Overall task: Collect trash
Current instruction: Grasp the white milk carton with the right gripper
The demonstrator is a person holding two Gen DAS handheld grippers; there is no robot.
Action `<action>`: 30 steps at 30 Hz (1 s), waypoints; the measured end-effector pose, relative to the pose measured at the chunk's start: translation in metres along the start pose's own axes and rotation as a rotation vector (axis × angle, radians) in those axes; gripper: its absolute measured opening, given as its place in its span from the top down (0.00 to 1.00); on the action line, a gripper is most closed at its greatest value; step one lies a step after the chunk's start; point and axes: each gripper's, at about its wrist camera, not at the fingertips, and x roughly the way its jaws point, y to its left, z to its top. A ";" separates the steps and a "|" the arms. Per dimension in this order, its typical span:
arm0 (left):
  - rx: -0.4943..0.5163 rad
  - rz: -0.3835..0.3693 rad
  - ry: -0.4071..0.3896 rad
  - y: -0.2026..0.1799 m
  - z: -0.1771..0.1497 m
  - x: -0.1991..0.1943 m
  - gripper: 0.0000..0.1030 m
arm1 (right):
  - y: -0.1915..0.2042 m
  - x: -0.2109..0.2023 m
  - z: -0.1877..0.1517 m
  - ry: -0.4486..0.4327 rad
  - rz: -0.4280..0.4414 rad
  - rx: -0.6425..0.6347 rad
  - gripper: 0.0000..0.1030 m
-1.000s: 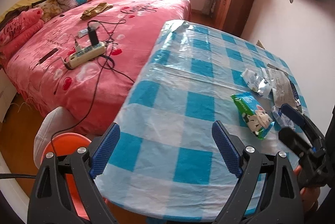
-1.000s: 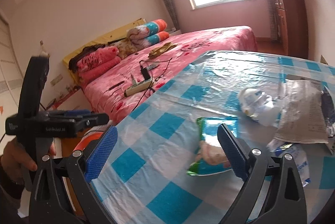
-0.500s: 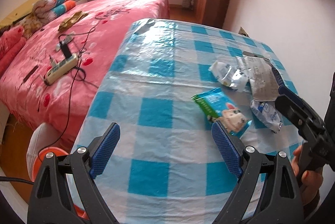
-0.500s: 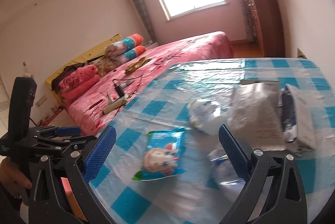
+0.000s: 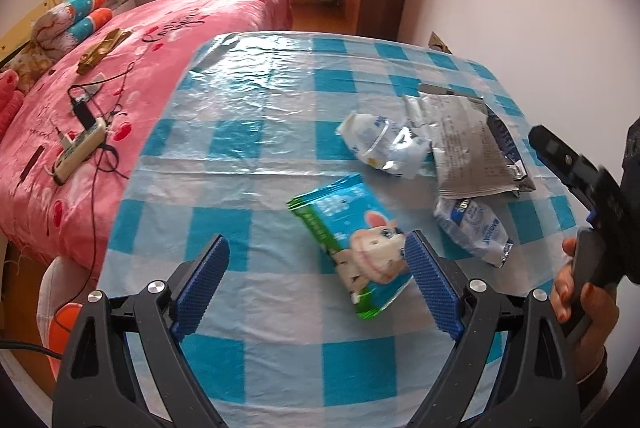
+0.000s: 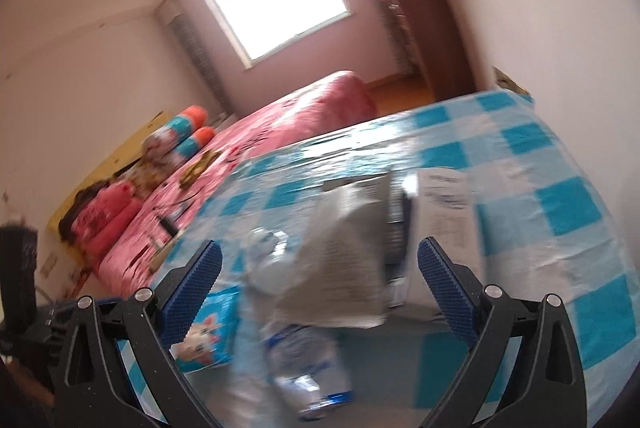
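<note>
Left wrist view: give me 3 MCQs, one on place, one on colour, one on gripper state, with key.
1. Where does the green and blue snack bag lie?
A. on the bed
B. on the checked table, ahead of the left gripper
C. on the floor

2. What colours is the tablecloth?
A. red and yellow
B. plain green
C. blue and white checks

3. How does the left gripper stand?
A. open, holding nothing
B. shut on a wrapper
C. shut on a cable

Key: 1 B, the bag rests on the cloth beside the right-hand finger. 2 C, the squares alternate blue and white. 3 A, the pads stand wide apart with nothing between them.
</note>
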 end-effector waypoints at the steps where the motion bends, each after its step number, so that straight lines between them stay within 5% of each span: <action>1: -0.003 -0.004 0.000 -0.002 0.001 0.001 0.13 | -0.007 0.000 0.002 -0.002 -0.011 0.016 0.06; 13: -0.158 -0.111 0.074 -0.009 0.008 0.035 0.13 | -0.072 0.013 0.016 0.038 -0.014 0.167 0.06; 30: -0.174 -0.041 0.136 -0.023 0.008 0.074 0.13 | -0.080 0.037 0.012 0.121 0.030 0.173 0.07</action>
